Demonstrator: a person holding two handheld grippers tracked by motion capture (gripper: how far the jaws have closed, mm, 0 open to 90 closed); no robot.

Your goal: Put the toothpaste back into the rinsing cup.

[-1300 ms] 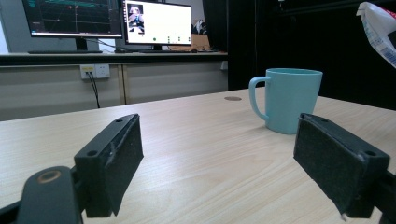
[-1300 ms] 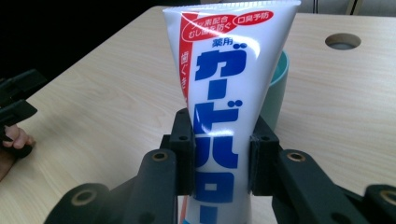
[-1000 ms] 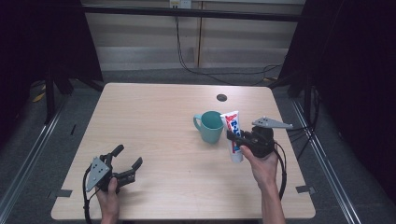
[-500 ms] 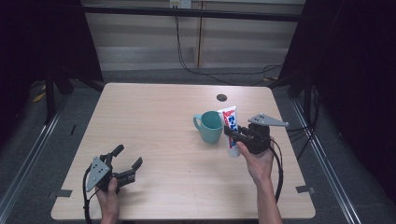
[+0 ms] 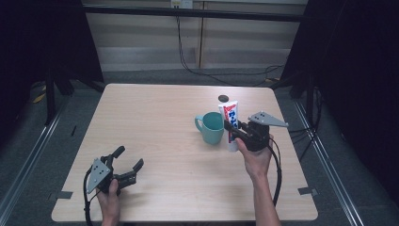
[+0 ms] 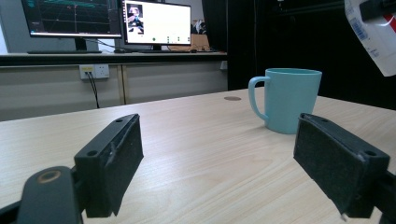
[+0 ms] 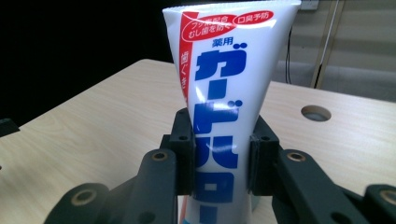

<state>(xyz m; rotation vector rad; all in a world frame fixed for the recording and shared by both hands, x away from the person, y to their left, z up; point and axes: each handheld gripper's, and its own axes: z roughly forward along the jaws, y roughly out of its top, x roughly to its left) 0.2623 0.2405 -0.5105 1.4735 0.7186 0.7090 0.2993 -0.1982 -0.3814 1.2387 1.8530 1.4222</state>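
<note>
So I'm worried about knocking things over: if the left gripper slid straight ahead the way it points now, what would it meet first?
Probably the teal mug. It stands ahead of the open left gripper, somewhat toward one jaw's side, with bare table between; depth is hard to judge.

The left gripper [image 5: 126, 165] is held low at the near left, jaws spread wide apart with nothing between them, gripped from behind by the left hand [image 5: 109, 192]. The right gripper [image 5: 234, 131] is held raised by the right hand [image 5: 254, 157], forearm extended from the bottom edge, jaws clamped on the toothpaste tube [image 7: 224, 102].
</note>
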